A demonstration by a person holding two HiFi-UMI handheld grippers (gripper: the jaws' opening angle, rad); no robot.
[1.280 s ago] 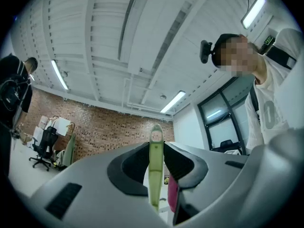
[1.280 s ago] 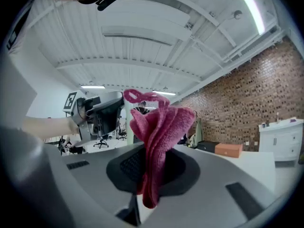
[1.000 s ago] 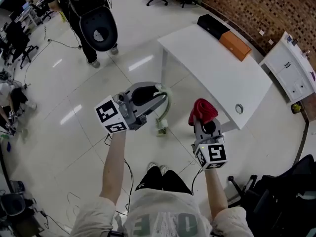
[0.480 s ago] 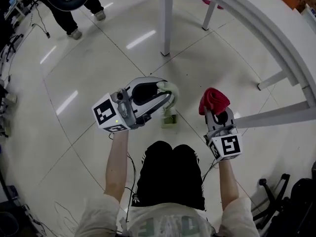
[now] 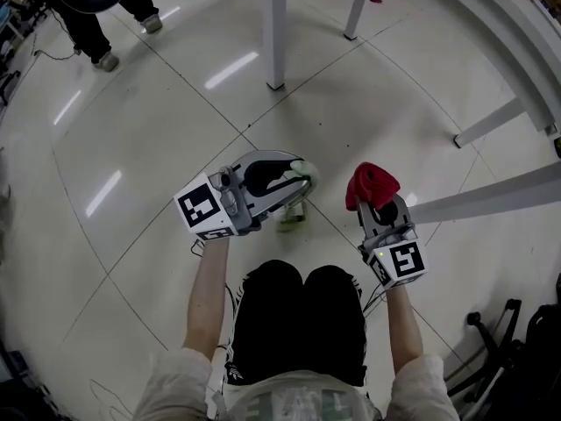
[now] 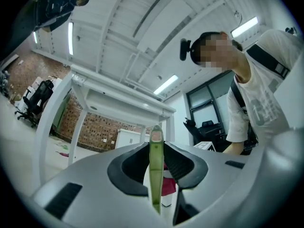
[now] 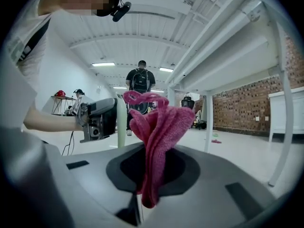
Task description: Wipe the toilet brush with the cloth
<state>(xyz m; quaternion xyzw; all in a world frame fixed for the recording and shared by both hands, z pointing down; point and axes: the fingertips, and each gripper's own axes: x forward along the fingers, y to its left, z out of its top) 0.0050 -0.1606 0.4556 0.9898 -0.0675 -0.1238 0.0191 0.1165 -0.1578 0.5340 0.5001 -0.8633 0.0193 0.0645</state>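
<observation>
Head view: glossy tiled floor (image 5: 131,147), white table (image 5: 274,24)

Head view steeply downward; both gripper views low, table (image 6: 124,103) shared.

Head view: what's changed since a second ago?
The person crouched, so the view dropped from above the table to below its top, and a table leg is now close. Both grippers came down toward the floor. Nothing was grabbed or released: the left gripper stays shut on the toilet brush by its handle, the right gripper on the red cloth. Brush and cloth are still apart.
</observation>
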